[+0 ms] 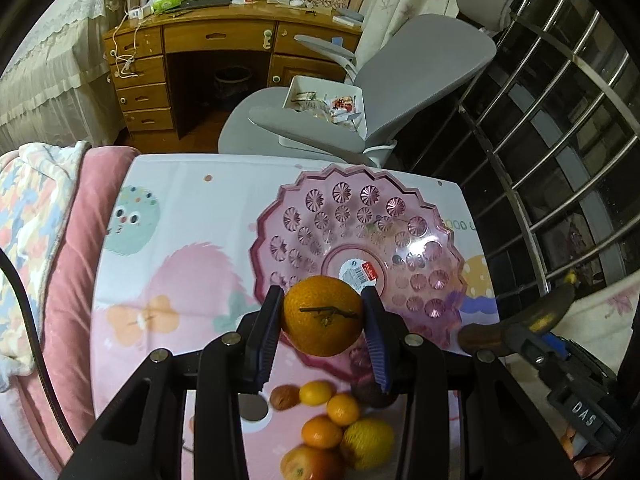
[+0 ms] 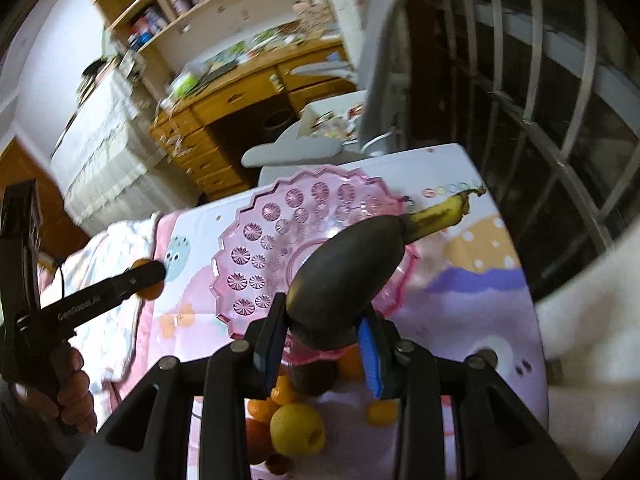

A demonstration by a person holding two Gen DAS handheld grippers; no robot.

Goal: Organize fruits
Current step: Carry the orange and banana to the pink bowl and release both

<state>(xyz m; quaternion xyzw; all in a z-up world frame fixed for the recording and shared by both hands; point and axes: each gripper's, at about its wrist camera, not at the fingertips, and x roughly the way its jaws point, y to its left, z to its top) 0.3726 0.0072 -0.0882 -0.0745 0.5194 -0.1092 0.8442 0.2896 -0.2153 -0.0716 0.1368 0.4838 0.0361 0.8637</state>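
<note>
Two claws loaded | your left claw (image 1: 322,316) pinches an orange (image 1: 322,315) over the pink dish (image 1: 360,236) | your right claw (image 2: 324,320) pinches a dark banana (image 2: 352,276) above the bench (image 2: 472,300)

The pink plate (image 1: 352,236) is looking like glossy, see-through moulded plastic, catching glare at centre frame. The orange (image 1: 322,314) is showing a dimpled, slightly shiny peel, and the banana (image 2: 344,276) a dull, darkened skin. The gripper arms at the bottom of the frame are looking matt black plastic with ribbed blue pads (image 1: 376,344). The desk (image 1: 192,40) at upper left is showing varnished wood; the window bars (image 1: 560,128) are gleaming like metal.
</note>
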